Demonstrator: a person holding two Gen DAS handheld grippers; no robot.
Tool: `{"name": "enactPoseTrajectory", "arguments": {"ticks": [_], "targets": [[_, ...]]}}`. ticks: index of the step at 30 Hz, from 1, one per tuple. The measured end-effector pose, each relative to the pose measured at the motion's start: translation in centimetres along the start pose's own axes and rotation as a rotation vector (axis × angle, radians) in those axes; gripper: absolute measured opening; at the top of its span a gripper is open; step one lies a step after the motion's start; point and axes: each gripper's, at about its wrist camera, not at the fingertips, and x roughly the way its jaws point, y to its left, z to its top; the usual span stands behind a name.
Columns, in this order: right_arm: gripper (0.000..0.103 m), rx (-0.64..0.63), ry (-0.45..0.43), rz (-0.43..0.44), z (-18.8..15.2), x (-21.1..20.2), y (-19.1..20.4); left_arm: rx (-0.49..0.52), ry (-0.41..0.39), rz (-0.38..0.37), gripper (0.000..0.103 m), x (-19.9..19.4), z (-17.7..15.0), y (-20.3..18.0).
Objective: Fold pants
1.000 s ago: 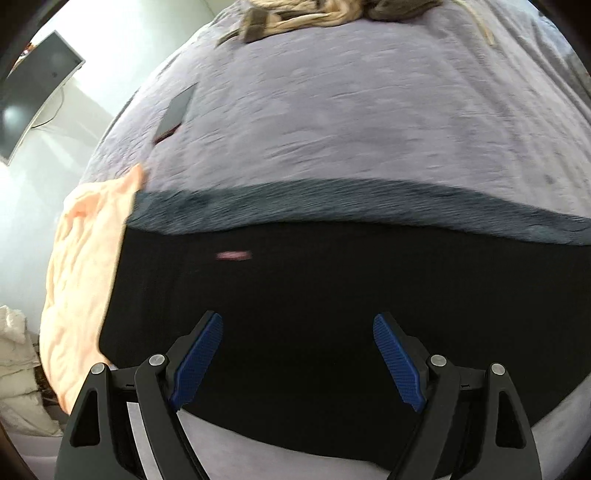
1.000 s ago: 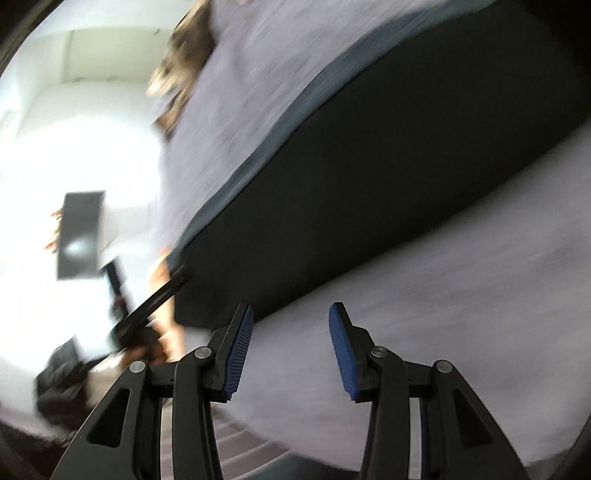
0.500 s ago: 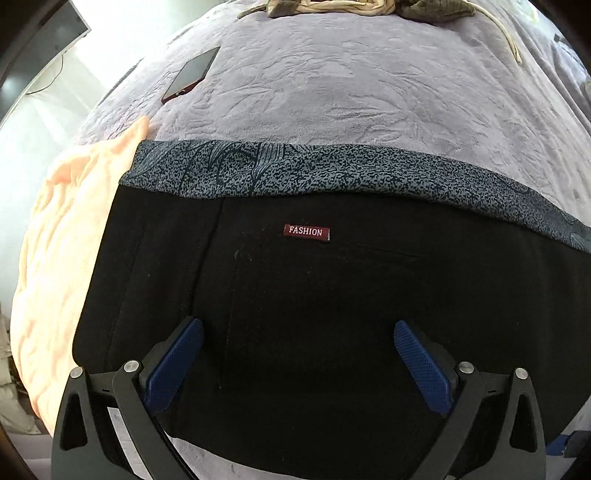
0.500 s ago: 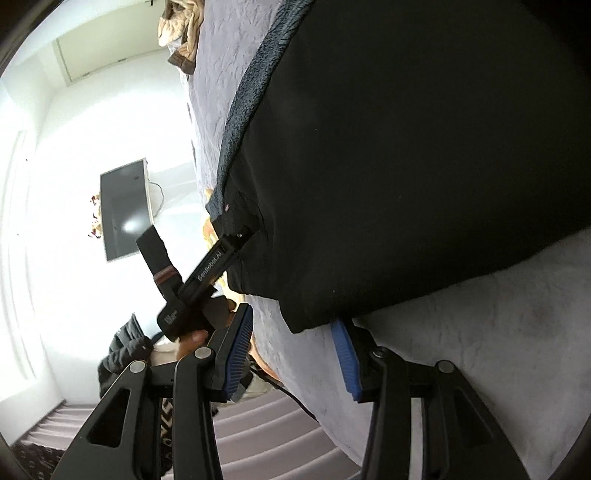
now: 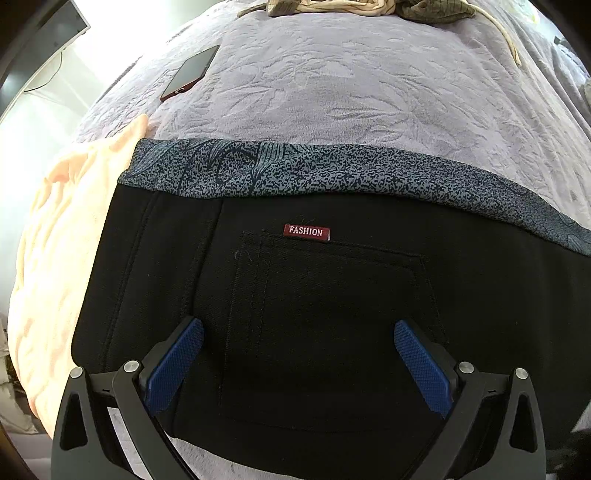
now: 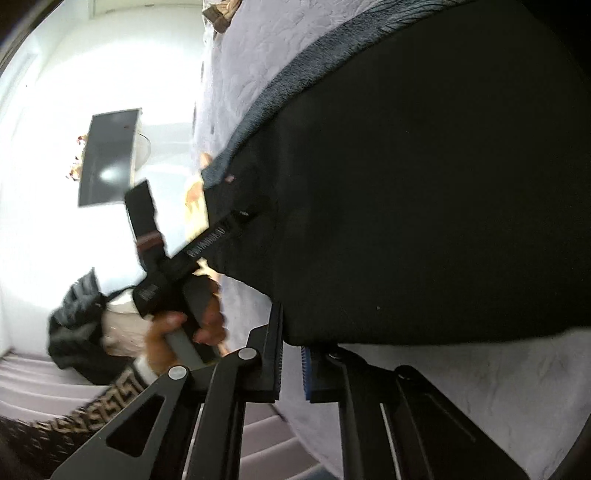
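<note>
Black pants (image 5: 332, 295) with a blue-grey patterned waistband (image 5: 332, 173) and a red FASHION label (image 5: 306, 232) lie flat on a lilac bed cover (image 5: 351, 85). My left gripper (image 5: 298, 347) is open, its blue pads (image 5: 173, 365) resting over the back pocket. In the right wrist view the pants (image 6: 424, 184) fill the frame. My right gripper (image 6: 291, 354) has closed on the near edge of the pants. The left gripper (image 6: 207, 243) shows there too, held in a hand.
A phone (image 5: 190, 72) lies on the bed cover at the far left. A peach cloth (image 5: 62, 258) lies left of the pants. A pile of clothes (image 5: 369, 7) sits at the far edge. A monitor (image 6: 107, 155) hangs on the white wall.
My left gripper has come lower and closer over the pants. My right gripper has moved to the pants' near edge and closed on it.
</note>
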Motion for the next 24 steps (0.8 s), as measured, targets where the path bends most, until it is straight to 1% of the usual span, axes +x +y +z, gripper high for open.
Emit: {"name": "enactPoseTrajectory", "arguments": {"ticks": [1, 4, 5, 8, 10, 11, 12, 13, 15, 17, 18, 20, 22, 23, 24], "targets": [[0.008, 0.008, 0.008, -0.034, -0.4, 0.5, -0.5, -0.001, 0.000, 0.002, 0.103, -0.5, -0.3, 0.0], [0.006, 0.046, 0.020, -0.083, -1.6, 0.9, -1.9, -0.004, 0.003, 0.004, 0.103, -0.6, -0.5, -0.1], [0.006, 0.052, 0.024, -0.093, -2.0, 0.4, -2.1, -0.007, 0.005, 0.005, 0.103, -0.5, -0.4, -0.1], [0.007, 0.034, 0.051, -0.171, -3.3, -1.5, -2.1, -0.003, 0.014, 0.024, 0.103, -1.5, -0.5, -0.3], [0.011, 0.013, 0.013, -0.201, -3.8, -4.0, -1.6, 0.016, -0.001, 0.014, 0.103, -2.7, -0.9, -1.2], [0.020, -0.015, -0.032, -0.223, -3.8, -5.9, -1.1, 0.030, -0.009, -0.007, 0.103, -3.4, -1.3, -1.9], [0.030, -0.037, -0.070, -0.246, -3.7, -7.3, -0.7, 0.043, -0.016, -0.023, 0.103, -3.9, -1.7, -2.5], [0.033, -0.060, -0.113, -0.282, -3.4, -8.8, -0.4, 0.059, -0.023, -0.039, 0.103, -4.5, -2.1, -3.3], [0.034, -0.099, -0.191, -0.374, -2.4, -11.2, 0.2, 0.101, -0.031, -0.072, 0.103, -5.3, -2.9, -5.4], [0.034, -0.126, -0.235, -0.471, -0.9, -12.4, 0.3, 0.135, -0.020, -0.096, 0.103, -5.4, -3.7, -7.6], [0.034, -0.125, -0.245, -0.531, 0.1, -12.7, 0.0, 0.149, -0.004, -0.102, 0.103, -5.1, -4.2, -8.8], [0.034, -0.121, -0.250, -0.596, 1.3, -12.9, -0.8, 0.173, 0.035, -0.085, 0.103, -4.0, -5.2, -10.7], [0.031, -0.112, -0.215, -0.672, 1.9, -12.5, -2.0, 0.178, 0.062, -0.067, 0.103, -3.0, -6.1, -11.6], [0.031, -0.105, -0.201, -0.690, 1.9, -12.5, -2.7, 0.166, 0.072, -0.063, 0.103, -2.8, -6.4, -11.6], [0.032, -0.096, -0.203, -0.680, 1.7, -12.9, -3.1, 0.149, 0.074, -0.065, 0.103, -2.8, -6.6, -11.5]]}}
